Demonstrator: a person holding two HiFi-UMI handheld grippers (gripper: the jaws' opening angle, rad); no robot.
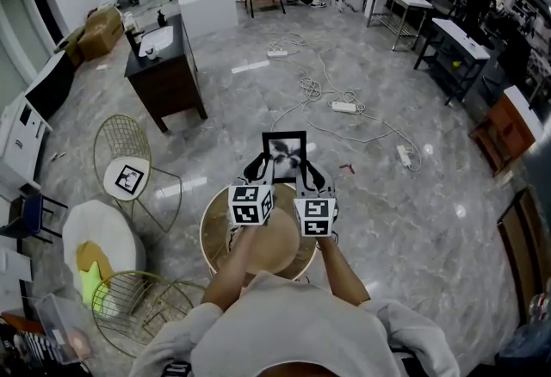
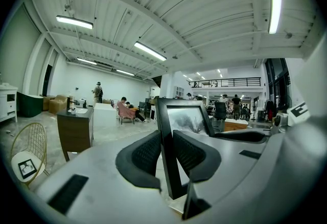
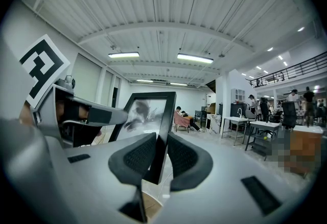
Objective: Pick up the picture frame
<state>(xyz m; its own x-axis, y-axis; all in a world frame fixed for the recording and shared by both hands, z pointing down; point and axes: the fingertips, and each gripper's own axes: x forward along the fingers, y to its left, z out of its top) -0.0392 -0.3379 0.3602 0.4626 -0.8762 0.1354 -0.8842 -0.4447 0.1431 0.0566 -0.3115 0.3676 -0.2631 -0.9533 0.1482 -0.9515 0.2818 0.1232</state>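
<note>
Pinching the black rectangular picture frame (image 1: 284, 153) from both sides: left tongs (image 2: 164, 152) clamp its 9 o'clock edge, right tongs (image 3: 158, 155) its 3 o'clock edge. Frame stands upright, past the round wooden desk's (image 1: 275, 244) 12 o'clock rim.

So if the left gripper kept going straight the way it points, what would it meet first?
The picture frame: the left gripper is shut on its side bar, so it would just carry the frame along. Beyond that, the way looks free above open floor, though depth is unclear.
</note>
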